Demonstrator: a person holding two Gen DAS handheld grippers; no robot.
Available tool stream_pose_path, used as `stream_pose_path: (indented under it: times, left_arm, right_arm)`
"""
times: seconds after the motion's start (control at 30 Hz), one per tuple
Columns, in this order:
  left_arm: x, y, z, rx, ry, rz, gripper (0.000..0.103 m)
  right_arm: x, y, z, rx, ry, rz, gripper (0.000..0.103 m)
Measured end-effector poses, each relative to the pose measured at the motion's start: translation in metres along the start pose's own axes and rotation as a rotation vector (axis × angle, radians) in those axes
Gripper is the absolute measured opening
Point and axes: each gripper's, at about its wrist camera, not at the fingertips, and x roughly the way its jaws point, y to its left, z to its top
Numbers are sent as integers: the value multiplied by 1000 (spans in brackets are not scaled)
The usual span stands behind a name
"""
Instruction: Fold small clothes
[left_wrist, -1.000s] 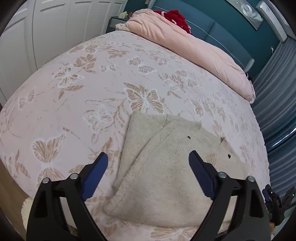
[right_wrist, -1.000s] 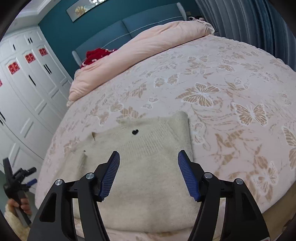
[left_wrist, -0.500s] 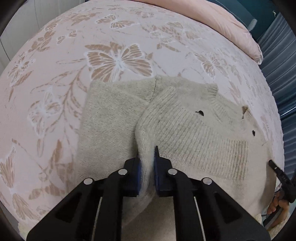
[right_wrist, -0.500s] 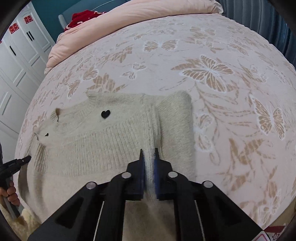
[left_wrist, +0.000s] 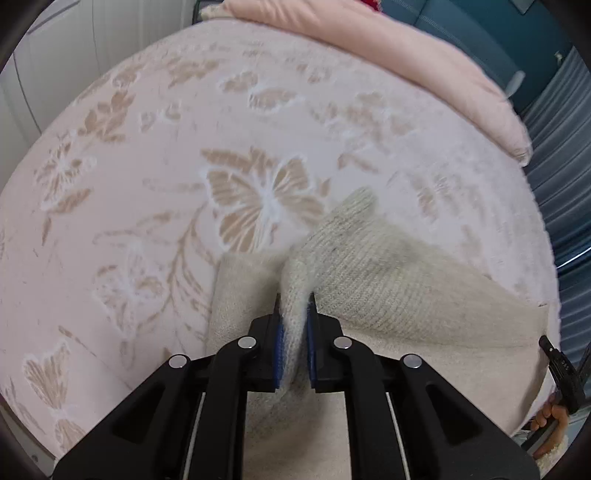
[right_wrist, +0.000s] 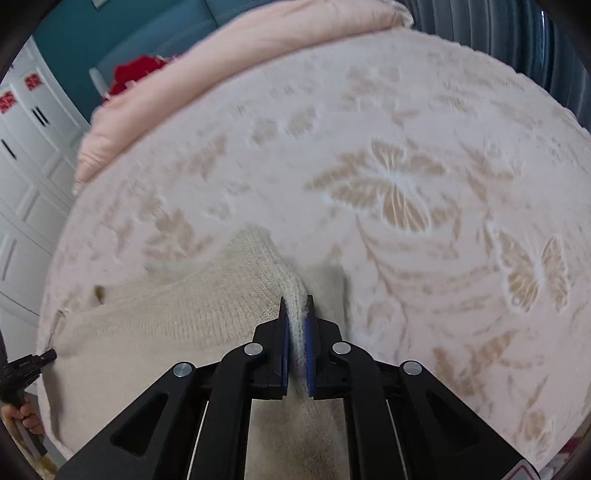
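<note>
My left hand-held gripper (left_wrist: 293, 306) is clenched on a pinched ridge of the beige knit sweater (left_wrist: 388, 295), its blue pads (left_wrist: 279, 345) pressing the wool from both sides. My right hand-held gripper (right_wrist: 296, 308) grips the same sweater (right_wrist: 177, 314) at its other side, a fold of knit squeezed between its pads (right_wrist: 309, 354). The sweater lies on the bed's butterfly-print cover (left_wrist: 147, 166), near the edge closest to me, raised into a peak at each grip. A pink duvet (right_wrist: 240, 55) lies bunched along the far side of the bed
</note>
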Motion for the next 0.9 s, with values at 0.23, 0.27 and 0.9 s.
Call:
stream_pose_path:
  times: [0.23,0.27,0.9]
  left_arm:
    - [7,2,-5,27,-15,40,9]
    - [15,5,-6,23,2,47,9]
    - [-33,-80,-128,196,-52,81,50]
  right_arm:
    - [1,0,2,-63,-12,-25,6]
    - [13,-6,-2,-55,31,-40,6]
    - [-39,138,-132,-239,12,200,6]
